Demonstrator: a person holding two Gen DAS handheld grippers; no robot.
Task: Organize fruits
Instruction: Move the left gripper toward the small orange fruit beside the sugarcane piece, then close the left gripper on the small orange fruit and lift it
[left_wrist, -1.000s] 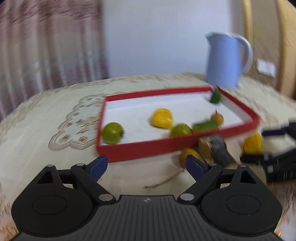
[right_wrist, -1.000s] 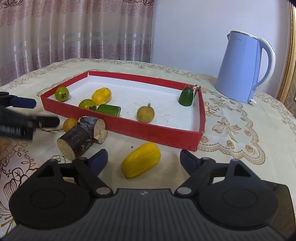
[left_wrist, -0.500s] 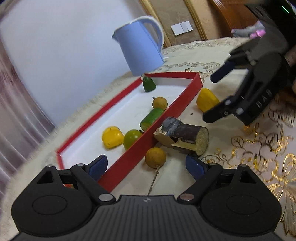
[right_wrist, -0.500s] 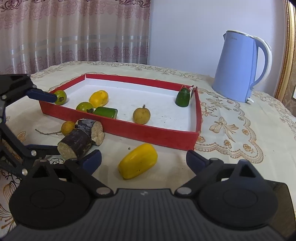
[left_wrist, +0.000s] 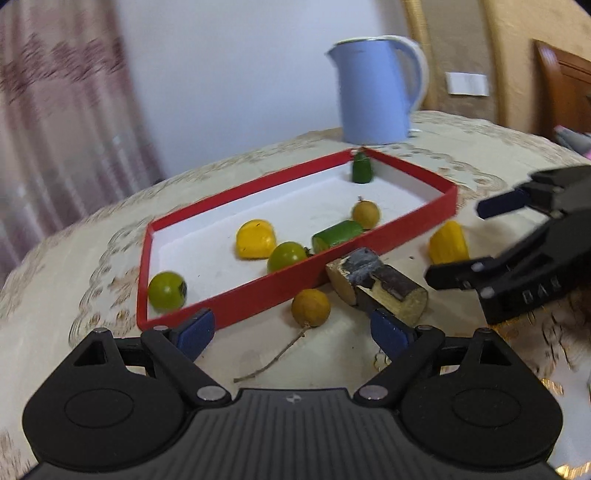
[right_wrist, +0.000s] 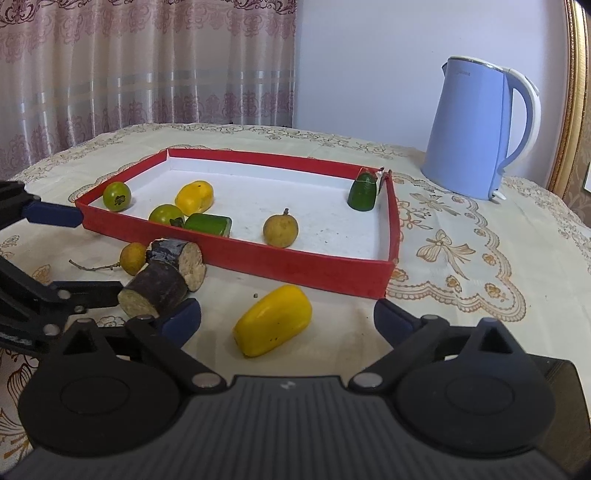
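Fruit lies both inside and outside the red tray (left_wrist: 295, 275) in the left wrist view: two green tomatoes, a yellow pepper piece and a cucumber chunk sit on its white floor, while a longan (left_wrist: 310, 307) on a dry twig and two sugarcane pieces (left_wrist: 376, 286) rest just outside the near wall. The left gripper (left_wrist: 295, 330) hangs with its fingers spread wide and nothing between them, aimed at the longan, probably the next piece to go in. The right gripper (left_wrist: 517, 251) shows at the right edge.

From the right wrist, a yellow pepper (right_wrist: 273, 319) lies on the cloth in front of the tray, centred between the right gripper's spread fingers, which have just been opening; the pads do not touch it, so this looks like a lined-up pick. The table wears a cream embroidered tablecloth (right_wrist: 461, 258); a blue electric kettle (right_wrist: 476, 129) stands behind the tray, with pink patterned curtains (right_wrist: 129, 74) and a pale wall beyond.
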